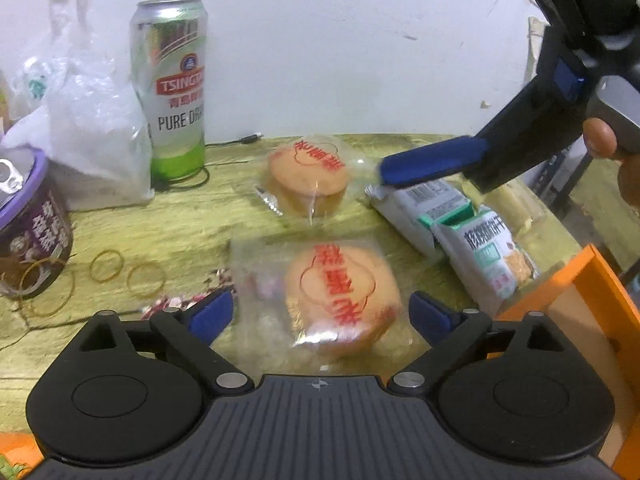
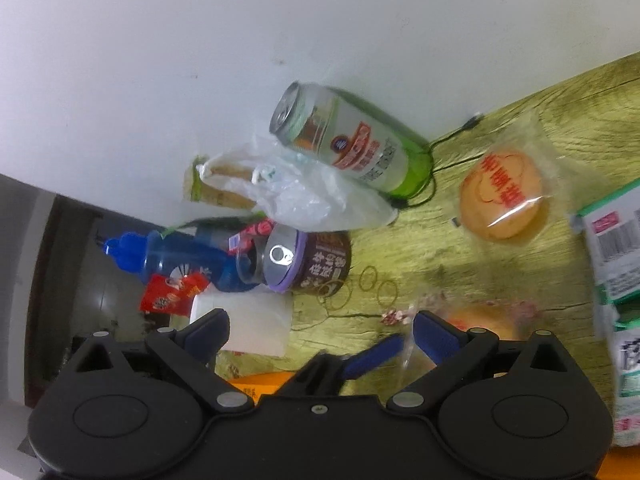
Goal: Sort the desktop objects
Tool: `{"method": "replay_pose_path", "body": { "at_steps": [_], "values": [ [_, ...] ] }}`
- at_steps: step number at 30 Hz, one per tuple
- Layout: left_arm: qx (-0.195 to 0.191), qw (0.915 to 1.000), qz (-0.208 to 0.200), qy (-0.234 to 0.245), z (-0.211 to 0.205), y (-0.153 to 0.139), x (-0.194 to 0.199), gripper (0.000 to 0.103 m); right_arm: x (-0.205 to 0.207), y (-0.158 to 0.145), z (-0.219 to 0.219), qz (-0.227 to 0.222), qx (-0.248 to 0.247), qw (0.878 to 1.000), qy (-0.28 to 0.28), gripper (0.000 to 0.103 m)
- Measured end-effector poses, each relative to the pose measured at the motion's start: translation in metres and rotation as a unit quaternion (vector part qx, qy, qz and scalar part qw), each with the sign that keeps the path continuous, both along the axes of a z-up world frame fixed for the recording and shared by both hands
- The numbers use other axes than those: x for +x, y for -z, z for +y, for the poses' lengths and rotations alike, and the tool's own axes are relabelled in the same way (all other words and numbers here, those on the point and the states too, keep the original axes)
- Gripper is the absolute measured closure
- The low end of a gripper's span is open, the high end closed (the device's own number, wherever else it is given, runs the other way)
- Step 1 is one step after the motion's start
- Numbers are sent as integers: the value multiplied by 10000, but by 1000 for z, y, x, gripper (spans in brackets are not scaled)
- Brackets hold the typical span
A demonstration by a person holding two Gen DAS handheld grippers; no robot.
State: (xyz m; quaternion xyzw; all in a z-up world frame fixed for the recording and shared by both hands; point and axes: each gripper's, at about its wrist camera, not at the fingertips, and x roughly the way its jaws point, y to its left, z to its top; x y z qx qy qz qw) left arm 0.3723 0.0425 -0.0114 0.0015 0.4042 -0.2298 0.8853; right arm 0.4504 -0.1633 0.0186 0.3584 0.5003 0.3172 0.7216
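Observation:
A wrapped round cake (image 1: 340, 300) with red lettering lies on the wooden table between the fingers of my left gripper (image 1: 322, 314), which is open around it. A second wrapped cake (image 1: 308, 174) lies farther back; it also shows in the right wrist view (image 2: 502, 196). My right gripper (image 2: 320, 334) is open and empty; in the left wrist view it hangs at the upper right, one blue fingertip (image 1: 432, 162) above white and green biscuit packs (image 1: 460, 232). The left gripper's blue finger (image 2: 372, 356) shows below it.
A Tsingtao beer can (image 1: 174, 88) stands at the back left beside a clear plastic bag (image 1: 84, 120). A purple-lidded can (image 1: 30, 220) and rubber bands (image 1: 106, 266) lie at the left. An orange box (image 1: 580, 320) is at the right. A blue bottle (image 2: 176, 258) and a white roll (image 2: 256, 320) show.

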Motion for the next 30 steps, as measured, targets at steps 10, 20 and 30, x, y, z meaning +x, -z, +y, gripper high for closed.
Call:
{"method": "replay_pose_path", "body": {
  "at_steps": [10, 20, 30],
  "values": [
    [377, 9973, -129, 620, -10, -4, -37, 6, -19, -2, -45, -32, -268, 9991, 329, 4],
    [259, 9983, -395, 329, 0, -13, -28, 6, -16, 22, -17, 382, -810, 9960, 18, 4],
    [173, 9977, -348, 552, -7, -10, -25, 6, 11, 52, 5, 694, -1403, 9876, 105, 4]
  ]
}}
